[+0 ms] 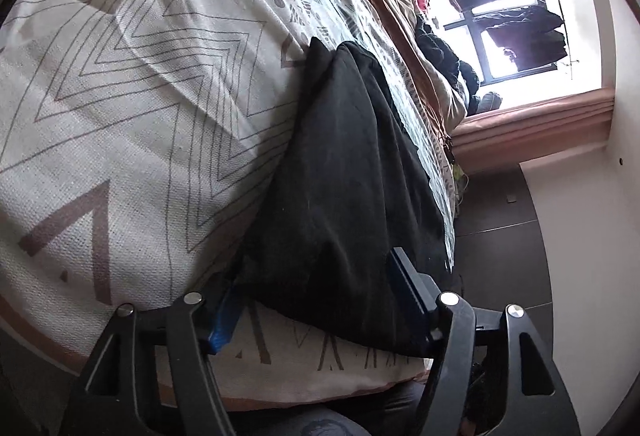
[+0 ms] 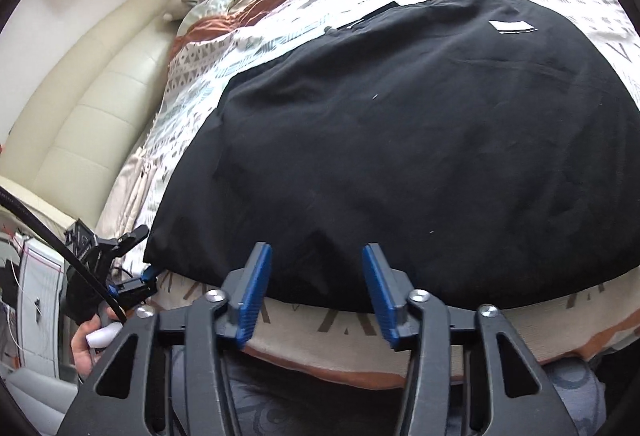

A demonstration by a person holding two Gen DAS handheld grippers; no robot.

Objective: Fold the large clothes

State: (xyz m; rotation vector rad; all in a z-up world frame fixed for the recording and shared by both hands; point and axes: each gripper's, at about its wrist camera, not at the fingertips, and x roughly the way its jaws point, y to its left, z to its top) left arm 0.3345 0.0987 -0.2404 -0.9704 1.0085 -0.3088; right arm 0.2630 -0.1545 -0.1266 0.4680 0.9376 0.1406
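A large black garment (image 2: 400,155) lies spread flat on a patterned bedspread (image 2: 256,39), with a white label (image 2: 512,25) near its far edge. My right gripper (image 2: 316,276) is open, its blue pads (image 2: 256,292) just over the garment's near hem, holding nothing. My left gripper (image 1: 316,300) is open around the garment's near left corner (image 1: 340,195); one blue pad (image 1: 222,320) lies under the cloth's edge. It also shows in the right wrist view (image 2: 140,276), at that corner.
The bed's near edge (image 2: 360,360) runs under both grippers. A cream padded headboard (image 2: 92,107) stands at the left. A window with hanging clothes (image 1: 516,7) and a pile of clothes (image 1: 444,51) lie beyond the bed.
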